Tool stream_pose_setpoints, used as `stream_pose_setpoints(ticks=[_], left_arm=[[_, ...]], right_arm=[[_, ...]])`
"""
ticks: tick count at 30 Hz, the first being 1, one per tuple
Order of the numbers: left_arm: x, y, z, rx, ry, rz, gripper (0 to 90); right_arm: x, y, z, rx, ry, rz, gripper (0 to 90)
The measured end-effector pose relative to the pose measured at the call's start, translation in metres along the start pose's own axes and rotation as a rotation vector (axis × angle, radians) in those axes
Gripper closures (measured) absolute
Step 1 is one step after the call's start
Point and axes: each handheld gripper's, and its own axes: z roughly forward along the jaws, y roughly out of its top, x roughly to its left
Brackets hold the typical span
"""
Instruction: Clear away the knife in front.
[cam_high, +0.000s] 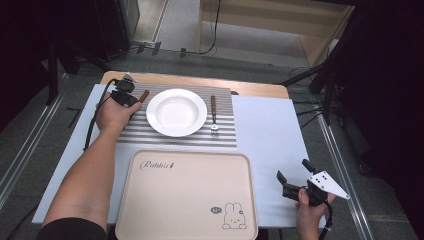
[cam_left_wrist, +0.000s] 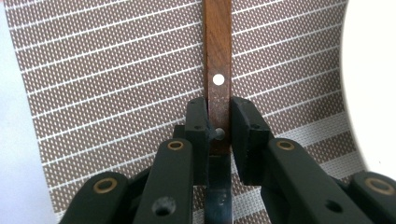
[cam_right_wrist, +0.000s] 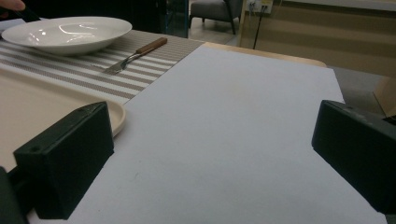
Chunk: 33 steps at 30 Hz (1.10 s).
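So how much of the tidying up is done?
Hardly any, it seems. The tray is bare. The plate and fork lie untouched on the striped mat. In hand: the left gripper is shut on the wooden handle of a utensil beside the plate. The right gripper waits open near the tray.

Pale blue-grey table (cam_high: 270, 130), wooden board edge showing along the far side. Directly on it – striped brown-and-white placemat (cam_high: 222, 135) at the far centre, beige tray (cam_high: 185, 195) with a rabbit print at the near edge, just short of the mat's near border. On the mat – white plate (cam_high: 176, 112) in the middle, wood-handled fork (cam_high: 213, 114) to its right, wood-handled knife (cam_left_wrist: 218, 56) to its left. Right part of the tabletop bare.
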Motion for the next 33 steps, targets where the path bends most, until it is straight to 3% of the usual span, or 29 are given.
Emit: stream_pose_setpoints(ticks=[13, 22, 33], left_arm=[[0.002, -0.002, -0.003, 0.006, -0.022, -0.001, 76.1], [-0.001, -0.009, -0.019, -0.034, -0.054, 0.011, 76.1], [-0.001, -0.024, -0.036, -0.039, -0.058, 0.022, 76.1]], right_arm=[[0.0, 0.0, 0.0, 0.0, 0.0, 0.0, 0.0], [0.0, 0.0, 0.0, -0.001, 0.0, -0.003, 0.0], [0.001, 0.0, 0.0, -0.002, -0.004, -0.002, 0.0]])
